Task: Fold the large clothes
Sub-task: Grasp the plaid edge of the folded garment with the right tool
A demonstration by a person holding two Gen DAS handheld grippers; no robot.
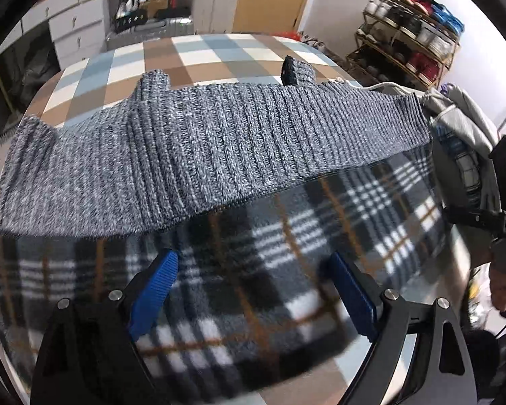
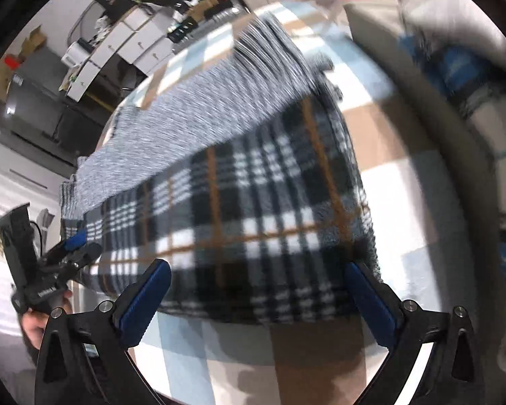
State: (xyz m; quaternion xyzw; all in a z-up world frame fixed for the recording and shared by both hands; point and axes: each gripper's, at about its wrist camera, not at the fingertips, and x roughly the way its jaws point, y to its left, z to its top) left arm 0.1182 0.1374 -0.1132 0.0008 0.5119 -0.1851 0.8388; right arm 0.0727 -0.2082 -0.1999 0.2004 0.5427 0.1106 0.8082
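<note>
The left gripper is hanging over the plaid garment with its jaws spread wide and released, nothing lying between the blue pads and neither pad pressing on the cloth. The plaid garment is lying flat on a checked bed cover, and a grey knitted sweater is stretching across its far edge, overlapping it. At the right rim of this view the right gripper's black body and the hand carrying it are showing, and beyond the bed a shoe rack is standing against the wall, with a heap of grey clothing just beside the sweater's right end. The right gripper is likewise hovering with jaws wide apart and empty, above the near edge of the plaid garment, where bare checked bed cover is showing. This view is blurred, yet it is giving the left gripper from the side at the garment's left corner; whether it is touching the cloth I cannot tell.
</note>
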